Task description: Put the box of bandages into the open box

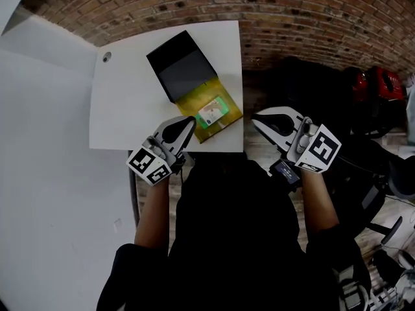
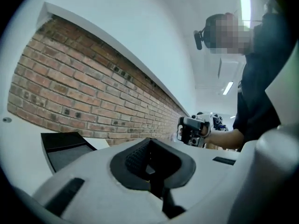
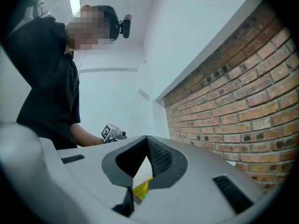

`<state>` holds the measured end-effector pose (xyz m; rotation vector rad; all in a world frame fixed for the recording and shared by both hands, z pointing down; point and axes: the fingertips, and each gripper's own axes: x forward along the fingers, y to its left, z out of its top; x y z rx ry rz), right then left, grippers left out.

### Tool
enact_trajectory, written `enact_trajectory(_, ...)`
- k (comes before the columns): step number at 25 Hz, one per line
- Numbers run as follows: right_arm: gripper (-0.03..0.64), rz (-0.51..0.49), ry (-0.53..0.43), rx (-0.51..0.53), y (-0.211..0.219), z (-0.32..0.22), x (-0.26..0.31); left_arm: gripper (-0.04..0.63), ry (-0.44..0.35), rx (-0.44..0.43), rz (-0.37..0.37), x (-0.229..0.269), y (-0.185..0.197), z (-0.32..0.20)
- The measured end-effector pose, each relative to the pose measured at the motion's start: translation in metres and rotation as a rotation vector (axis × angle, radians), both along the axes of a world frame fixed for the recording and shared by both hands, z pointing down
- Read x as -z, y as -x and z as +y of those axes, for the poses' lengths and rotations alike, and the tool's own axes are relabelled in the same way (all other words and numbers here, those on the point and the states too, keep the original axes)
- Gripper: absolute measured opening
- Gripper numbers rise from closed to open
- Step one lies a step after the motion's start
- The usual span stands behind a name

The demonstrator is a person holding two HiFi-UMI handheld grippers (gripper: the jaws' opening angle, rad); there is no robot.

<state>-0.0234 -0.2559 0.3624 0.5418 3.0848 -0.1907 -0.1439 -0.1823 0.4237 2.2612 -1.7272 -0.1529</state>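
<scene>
The open box (image 1: pixel 224 118) lies on the white table (image 1: pixel 123 102), its yellow inside facing up and its black lid (image 1: pixel 180 67) folded back toward the wall. Inside the yellow part lies the green and white box of bandages (image 1: pixel 213 111). My left gripper (image 1: pixel 188 122) hovers at the table's near edge, just left of the box, shut and empty. Off the table's right corner, my right gripper (image 1: pixel 257 118) is also shut on nothing. In the right gripper view a strip of the yellow box (image 3: pixel 142 188) shows past the jaws. The black lid (image 2: pixel 65 146) appears in the left gripper view.
A brick wall (image 1: pixel 292 11) runs behind the table. Right of the table are dark bags (image 1: pixel 305 83), a red object (image 1: pixel 379 86) and a chair base on the floor. A small round hole (image 1: pixel 107 56) sits at the table's far left corner.
</scene>
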Motion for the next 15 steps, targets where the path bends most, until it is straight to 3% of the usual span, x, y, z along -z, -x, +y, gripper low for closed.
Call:
enact_trajectory(8, 0.006, -0.029, -0.023, -0.021, -0.019, 0.012, 0.015, 0.017, -0.112, -0.033, 0.033, 0.030, -0.010, 0.042)
enact_trajectory(15, 0.006, -0.021, 0.041, -0.098, -0.023, 0.057, 0.013, 0.017, -0.200, -0.156, 0.048, 0.055, -0.005, 0.077)
